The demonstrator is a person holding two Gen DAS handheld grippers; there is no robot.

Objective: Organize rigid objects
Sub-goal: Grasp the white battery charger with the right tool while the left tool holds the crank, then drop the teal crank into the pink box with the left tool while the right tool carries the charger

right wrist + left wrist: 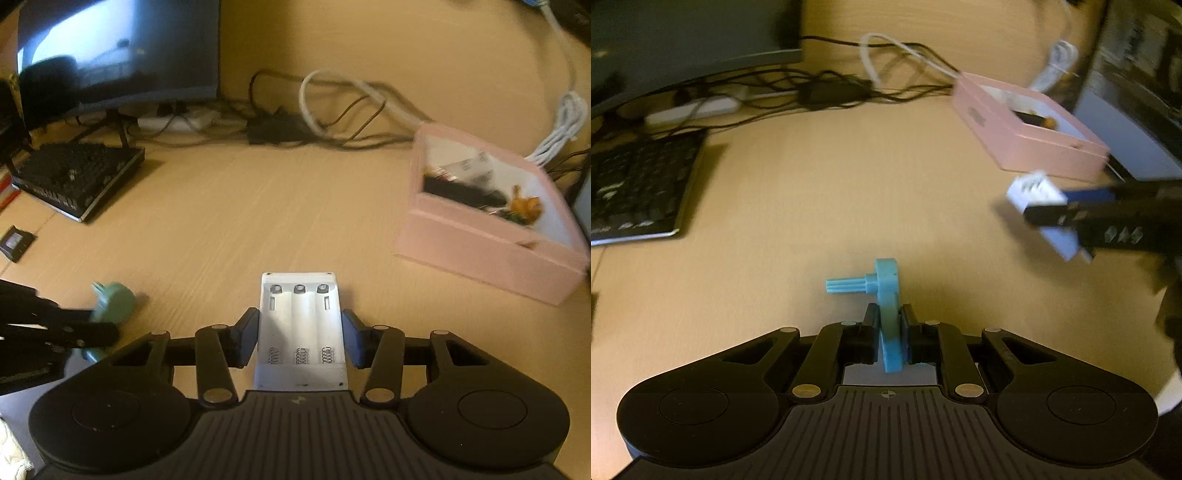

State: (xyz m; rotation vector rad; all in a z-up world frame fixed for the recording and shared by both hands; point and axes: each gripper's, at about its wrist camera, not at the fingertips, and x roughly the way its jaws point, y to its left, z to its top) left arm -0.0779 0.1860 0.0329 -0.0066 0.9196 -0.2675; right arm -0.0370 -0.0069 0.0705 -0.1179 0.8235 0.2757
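Observation:
My left gripper (889,314) is shut on a light blue plastic part (886,284), a flat disc held on edge with a ribbed shaft pointing left, just above the wooden desk (849,192). The right wrist view shows that part (112,302) at the lower left, in the left gripper (92,326). My right gripper (300,317) is shut on a white battery holder (300,295) with three empty slots, pads against its long sides. In the left wrist view the holder (1034,192) hangs above the desk at the right. An open pink box (480,251) stands at the right, ahead of the holder.
The pink box (1027,129) holds several small items, one dark and one orange. A black keyboard (77,177) lies at the left under a monitor (118,51). Tangled black and white cables (831,88) and a power strip (690,110) run along the desk's back. A small black item (14,240) lies far left.

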